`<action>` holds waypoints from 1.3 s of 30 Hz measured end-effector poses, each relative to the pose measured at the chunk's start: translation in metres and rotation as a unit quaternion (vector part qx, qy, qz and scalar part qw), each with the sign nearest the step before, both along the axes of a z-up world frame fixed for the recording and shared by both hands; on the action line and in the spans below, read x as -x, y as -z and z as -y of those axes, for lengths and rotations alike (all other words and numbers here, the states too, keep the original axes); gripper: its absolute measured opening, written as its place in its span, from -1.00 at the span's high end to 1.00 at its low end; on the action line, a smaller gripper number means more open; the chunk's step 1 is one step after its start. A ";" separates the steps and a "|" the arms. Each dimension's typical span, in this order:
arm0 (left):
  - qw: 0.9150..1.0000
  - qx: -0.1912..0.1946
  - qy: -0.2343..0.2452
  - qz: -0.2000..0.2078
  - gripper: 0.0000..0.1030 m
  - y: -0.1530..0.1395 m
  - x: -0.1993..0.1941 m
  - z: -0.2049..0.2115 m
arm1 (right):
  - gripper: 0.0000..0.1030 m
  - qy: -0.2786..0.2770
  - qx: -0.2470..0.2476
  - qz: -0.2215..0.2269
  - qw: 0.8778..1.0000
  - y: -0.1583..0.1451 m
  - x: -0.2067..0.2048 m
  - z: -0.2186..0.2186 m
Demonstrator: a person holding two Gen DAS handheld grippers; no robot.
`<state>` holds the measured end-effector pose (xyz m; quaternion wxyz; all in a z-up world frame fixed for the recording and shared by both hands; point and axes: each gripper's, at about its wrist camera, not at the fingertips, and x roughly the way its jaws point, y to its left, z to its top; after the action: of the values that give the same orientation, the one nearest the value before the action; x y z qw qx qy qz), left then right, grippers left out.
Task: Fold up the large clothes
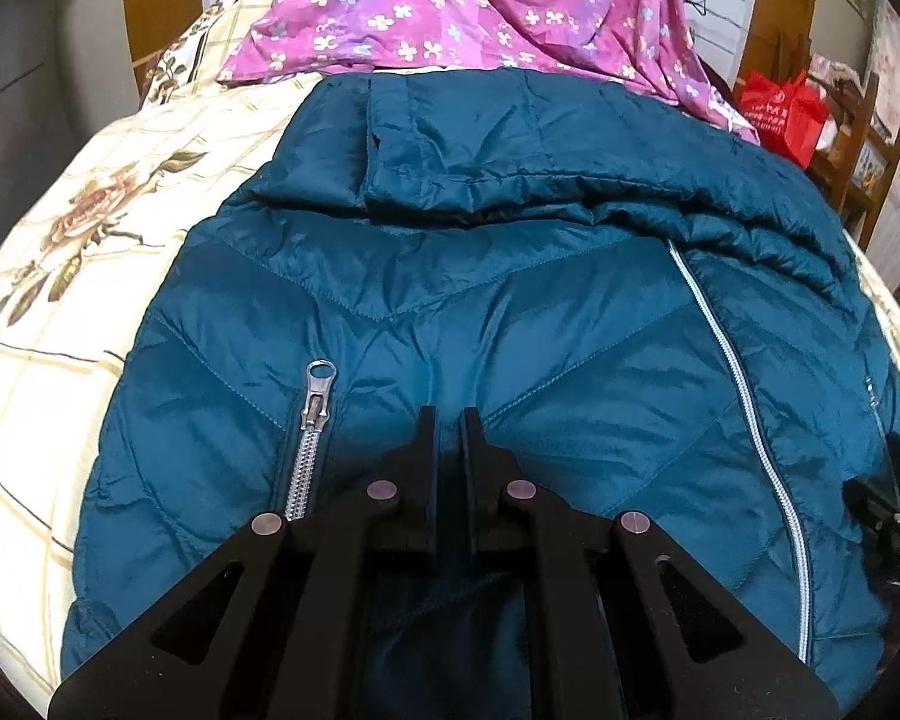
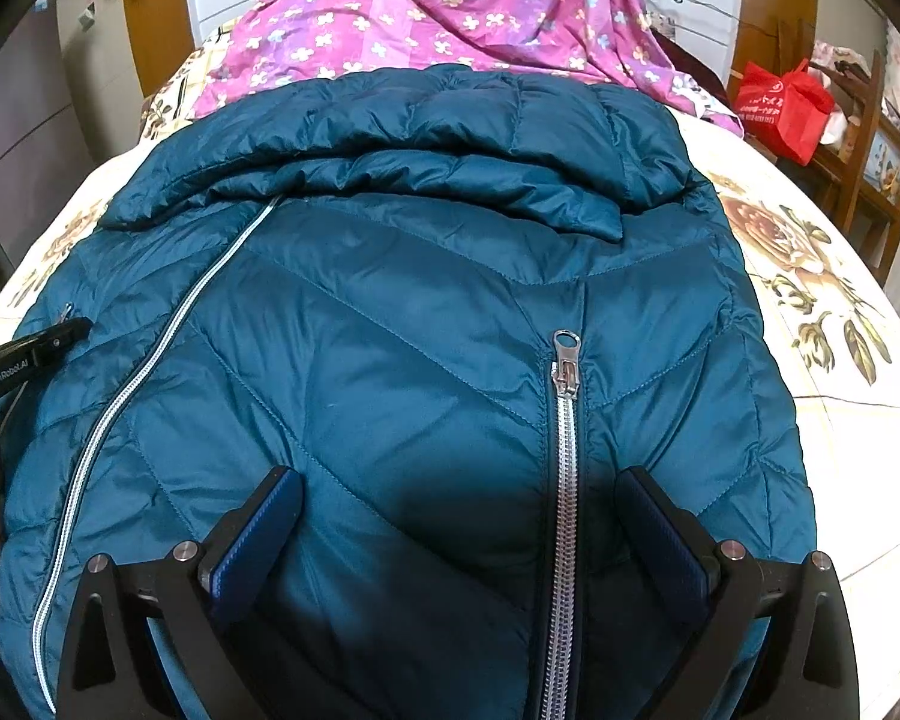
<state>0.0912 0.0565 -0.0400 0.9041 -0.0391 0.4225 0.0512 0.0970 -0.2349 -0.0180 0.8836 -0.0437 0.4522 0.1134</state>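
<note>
Jacket (image 2: 390,360) lies on bed (image 2: 840,420), sheet (image 2: 450,18) seemingly behind.

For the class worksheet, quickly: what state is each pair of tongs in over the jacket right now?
Left tongs: closed, no fold of the jacket visibly held.
Right tongs: open, holding nothing, over the jacket.

Left gripper (image 1: 449,414) angled down, fingers nearly touching, perhaps pinching something; right gripper (image 2: 459,480) fingers spread wide.
</note>
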 end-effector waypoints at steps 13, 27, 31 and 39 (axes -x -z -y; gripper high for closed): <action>0.997 -0.075 -0.002 -0.008 0.84 0.004 -0.003 0.014 | -1.00 0.001 0.004 0.004 1.000 0.000 0.000 -0.001; 0.993 -0.106 -0.047 -0.009 0.09 0.002 -0.002 0.007 | -1.00 0.001 0.002 0.003 1.000 0.000 0.000 0.000; 0.993 -0.104 -0.047 -0.009 0.09 0.003 -0.002 0.008 | -1.00 0.001 0.001 0.003 1.000 0.000 0.000 0.000; 0.996 -0.076 -0.044 -0.006 0.09 0.001 -0.001 0.003 | -1.00 0.001 0.002 0.003 1.000 0.000 0.000 -0.001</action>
<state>0.0921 0.0534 -0.0409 0.8986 0.0116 0.4210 0.1231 0.0973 -0.2344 -0.0183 0.8848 -0.0449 0.4502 0.1112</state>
